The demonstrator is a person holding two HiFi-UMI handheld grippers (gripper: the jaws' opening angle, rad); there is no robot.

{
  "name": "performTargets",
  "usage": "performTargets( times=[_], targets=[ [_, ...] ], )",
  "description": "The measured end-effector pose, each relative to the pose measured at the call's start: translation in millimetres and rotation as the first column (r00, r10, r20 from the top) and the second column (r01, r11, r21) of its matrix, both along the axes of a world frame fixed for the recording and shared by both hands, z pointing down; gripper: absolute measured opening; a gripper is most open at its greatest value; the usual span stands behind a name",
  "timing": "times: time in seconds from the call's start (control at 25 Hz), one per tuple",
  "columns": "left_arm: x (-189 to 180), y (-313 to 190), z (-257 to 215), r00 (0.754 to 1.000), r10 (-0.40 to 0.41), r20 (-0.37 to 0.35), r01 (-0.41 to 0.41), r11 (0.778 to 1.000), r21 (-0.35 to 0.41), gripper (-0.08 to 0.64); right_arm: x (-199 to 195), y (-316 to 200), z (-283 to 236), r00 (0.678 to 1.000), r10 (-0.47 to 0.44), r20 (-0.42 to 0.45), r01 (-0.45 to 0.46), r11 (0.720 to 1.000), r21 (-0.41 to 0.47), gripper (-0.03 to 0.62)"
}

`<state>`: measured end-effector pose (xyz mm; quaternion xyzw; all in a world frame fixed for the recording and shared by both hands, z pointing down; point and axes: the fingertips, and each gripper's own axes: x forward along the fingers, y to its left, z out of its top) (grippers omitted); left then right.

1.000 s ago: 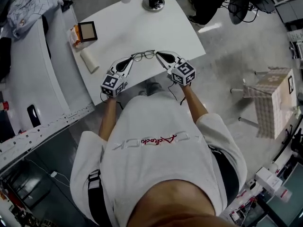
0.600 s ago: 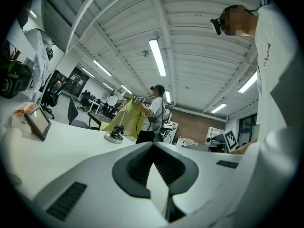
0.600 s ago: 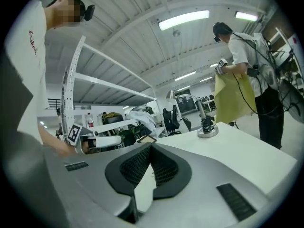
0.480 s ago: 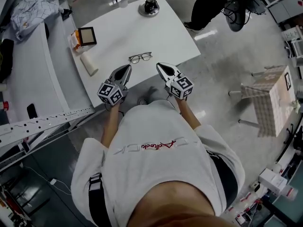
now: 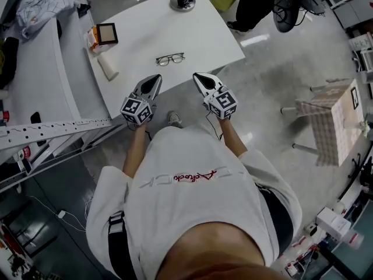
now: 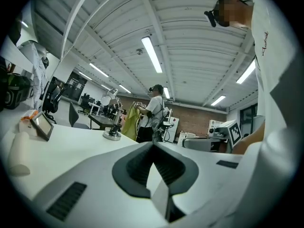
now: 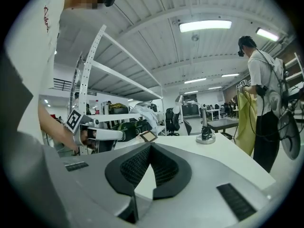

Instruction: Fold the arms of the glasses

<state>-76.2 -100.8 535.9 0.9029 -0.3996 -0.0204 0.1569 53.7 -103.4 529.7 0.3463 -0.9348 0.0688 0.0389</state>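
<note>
Glasses [image 5: 170, 58] lie on the white table [image 5: 198, 31], at 12 o'clock of the left gripper [image 5: 155, 78] and right gripper [image 5: 199, 76], both jaws together, empty.

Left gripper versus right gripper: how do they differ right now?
The left gripper hangs left of the glasses and angles rightward toward them; the right gripper hangs to their right and angles leftward. Shared: both have jaws together, hold nothing, and are apart from the glasses, which lie on the white table.

A white table [image 5: 204, 39] bears glasses [image 5: 170, 58], lamp base [image 5: 182, 2], frame [image 5: 107, 34], white roll [image 5: 107, 67].
</note>
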Motion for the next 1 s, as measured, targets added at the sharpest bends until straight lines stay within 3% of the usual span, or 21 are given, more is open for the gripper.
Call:
performTargets(
  times=[1.0],
  targets=[
    [39.5, 196.5, 18.8, 1.0, -0.026, -0.017, 0.025, 0.999, -0.033, 0.029, 23.5, 195.6, 24.4, 1.0, -0.002, 0.016, 0.003, 0.999, -0.051, 0.022]
  ],
)
